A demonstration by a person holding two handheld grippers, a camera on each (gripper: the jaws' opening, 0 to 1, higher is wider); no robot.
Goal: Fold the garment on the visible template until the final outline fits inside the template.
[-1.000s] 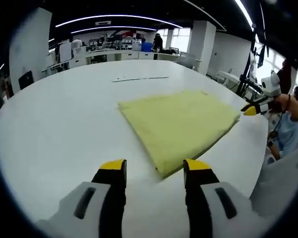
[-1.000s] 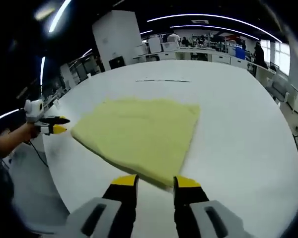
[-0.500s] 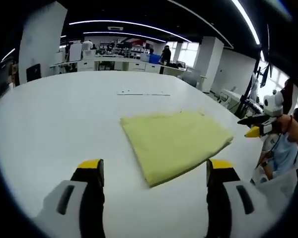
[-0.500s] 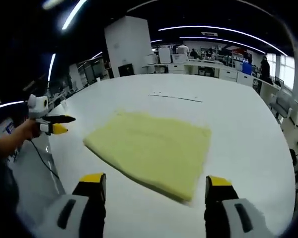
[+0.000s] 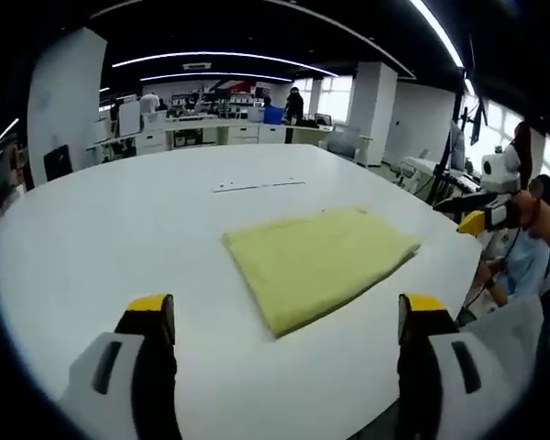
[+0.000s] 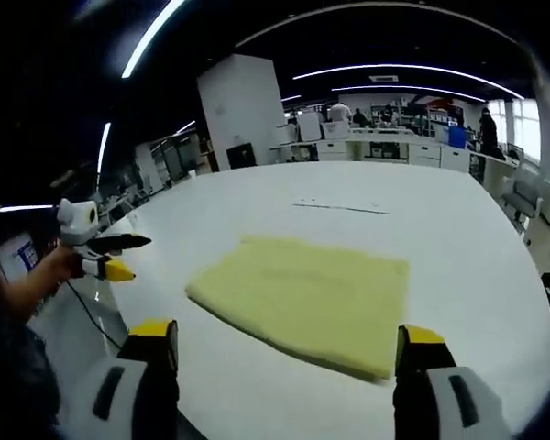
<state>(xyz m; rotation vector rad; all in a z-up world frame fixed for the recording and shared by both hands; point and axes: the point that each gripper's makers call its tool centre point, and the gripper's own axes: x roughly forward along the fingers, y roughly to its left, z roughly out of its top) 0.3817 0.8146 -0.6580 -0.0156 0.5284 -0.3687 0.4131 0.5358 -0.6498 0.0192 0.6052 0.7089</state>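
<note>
A folded pale yellow garment [image 5: 316,261] lies flat on the white table [image 5: 119,229]; in the right gripper view the garment [image 6: 307,298] sits mid-table. My left gripper [image 5: 284,316] is open, its yellow-tipped jaws wide apart, short of the garment's near corner. My right gripper [image 6: 289,344] is open too, held back from the garment's near edge. The right gripper [image 5: 484,218] shows at the right of the left gripper view, off the table's edge; the left gripper [image 6: 110,259] shows at the left of the right gripper view, in a hand.
A thin line mark [image 5: 257,185] lies on the table beyond the garment, and the line mark [image 6: 341,208] shows likewise. Desks and people [image 5: 293,99] stand far behind. A person [image 5: 532,247] is at the table's right edge.
Both grippers have opened wide and drawn back from the garment, which lies released on the table. Both views have shifted with the hands.
</note>
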